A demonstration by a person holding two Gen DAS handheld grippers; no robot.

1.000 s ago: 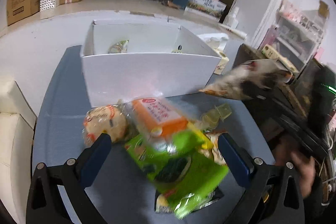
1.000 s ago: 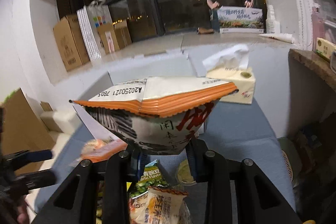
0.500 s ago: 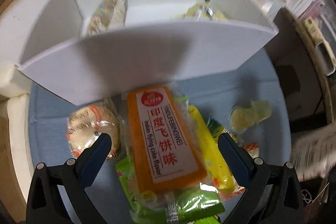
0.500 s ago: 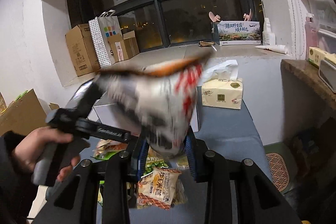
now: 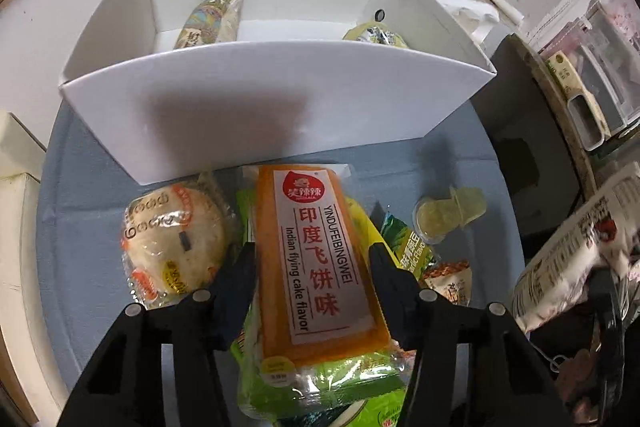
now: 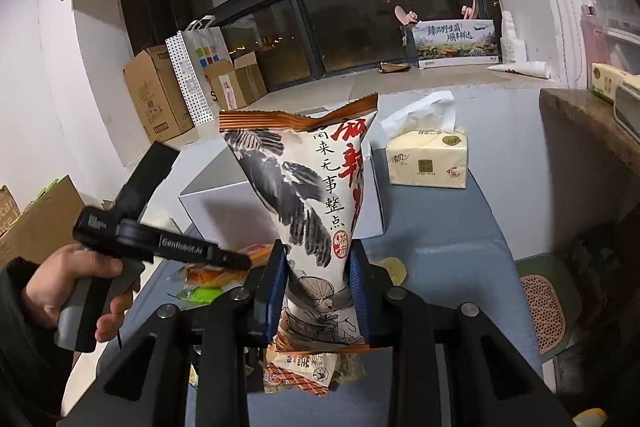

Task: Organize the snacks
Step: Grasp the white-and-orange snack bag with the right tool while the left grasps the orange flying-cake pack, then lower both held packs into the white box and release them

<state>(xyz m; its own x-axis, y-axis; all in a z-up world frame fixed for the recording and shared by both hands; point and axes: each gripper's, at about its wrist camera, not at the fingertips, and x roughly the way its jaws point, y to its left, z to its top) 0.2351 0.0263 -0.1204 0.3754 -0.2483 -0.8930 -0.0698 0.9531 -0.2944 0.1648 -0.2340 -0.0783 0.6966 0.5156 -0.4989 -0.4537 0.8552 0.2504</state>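
My left gripper (image 5: 312, 259) is shut on an orange "Indian flying cake" snack pack (image 5: 316, 259), which lies on the pile before the white divided box (image 5: 276, 107). The box holds a colourful packet (image 5: 212, 19) and a yellow packet (image 5: 376, 35). My right gripper (image 6: 318, 283) is shut on a white snack bag with ink-style print and an orange top (image 6: 312, 195), held upright in the air; the bag also shows in the left wrist view (image 5: 576, 259). The left gripper appears in the right wrist view (image 6: 240, 261) over the snacks.
A round bun pack (image 5: 172, 247), green packs (image 5: 408, 247), a jelly cup (image 5: 448, 219) and a small orange-white packet (image 6: 300, 367) lie on the blue table (image 5: 80, 195). A tissue box (image 6: 428, 159) stands at the table's far right. Cardboard boxes (image 6: 156, 95) stand by the window.
My left gripper's fingers have closed from wide open onto the orange cake pack. My right gripper has turned its bag upright and steadied it.
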